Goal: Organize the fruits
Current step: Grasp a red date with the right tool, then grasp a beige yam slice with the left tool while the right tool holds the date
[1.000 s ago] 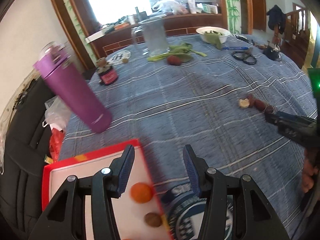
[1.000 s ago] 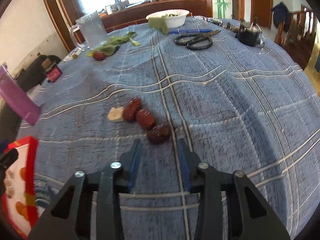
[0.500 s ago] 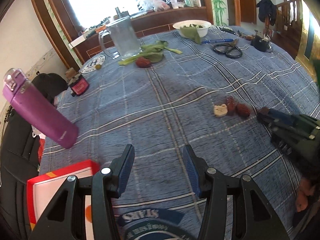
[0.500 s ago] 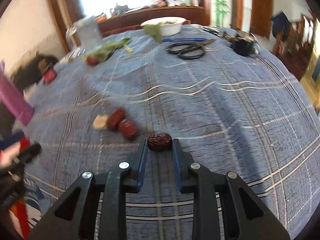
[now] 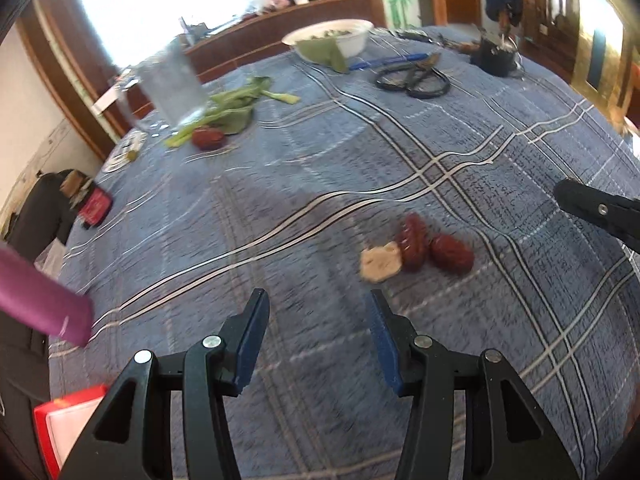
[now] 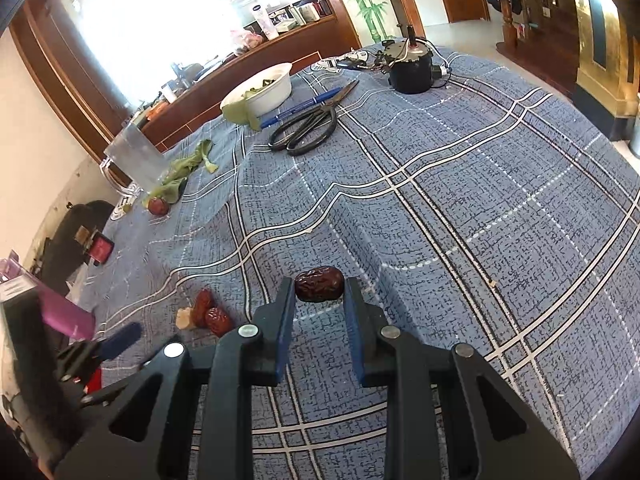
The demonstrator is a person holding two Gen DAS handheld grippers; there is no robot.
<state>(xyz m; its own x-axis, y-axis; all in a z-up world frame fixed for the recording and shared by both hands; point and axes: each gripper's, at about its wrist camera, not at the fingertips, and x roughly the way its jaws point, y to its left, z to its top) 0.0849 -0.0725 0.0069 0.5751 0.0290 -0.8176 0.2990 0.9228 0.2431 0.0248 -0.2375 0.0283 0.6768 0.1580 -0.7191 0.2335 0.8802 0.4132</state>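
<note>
1 red date is clamped between the right claw fingers, lifted over the blue bench. 2 more dates and a pale piece lie together on the cloth, another date far off. Left claw hangs apart, holding nothing. Red tray waits; most sorting remains.

No text can be read: the white bottle on the far shelf carries a dark label too small to read, and the purple bottle's print is blurred.
</note>
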